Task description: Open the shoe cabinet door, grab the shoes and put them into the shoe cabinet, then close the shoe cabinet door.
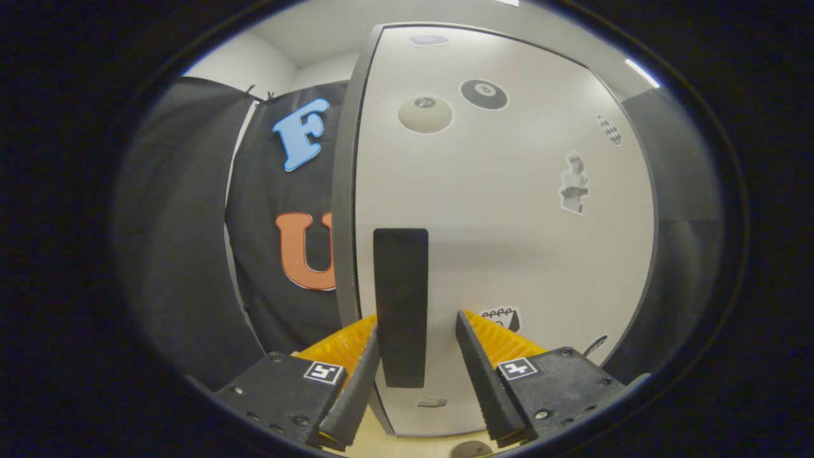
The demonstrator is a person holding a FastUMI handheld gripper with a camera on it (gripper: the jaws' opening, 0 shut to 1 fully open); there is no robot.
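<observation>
The shoe cabinet door (pixel 509 254) is the biggest thing here. It is tall, flat, smooth and white, with a grey edge down its left side. It looks shut or almost shut, so I think the job is only at its start: the door is not pulled open yet. The shoes are not put in yet, and closing the door comes last of all.

To the left, far behind the door, hangs the black cloth wall (pixel 191 254). It looks soft and a bit wrinkly.

On the near left part of the door sits the handle (pixel 400 305). It is a long, dark, flat bar with straight sides, and it stands upright.

The gripper (pixel 416 343) is right at the handle. Its two fingers are apart, one on each side of the bar. The left finger seems to touch the handle's side or sit just beside it, and the right finger has a gap of white door between it and the bar. So it is not squeezing the handle yet. The inner faces of the fingers have little ridges, like tiny teeth.

Small stickers dot the door: a round pale ball (pixel 425 114), a round black ball (pixel 484 94), and a little statue (pixel 574 183) on the right.
</observation>
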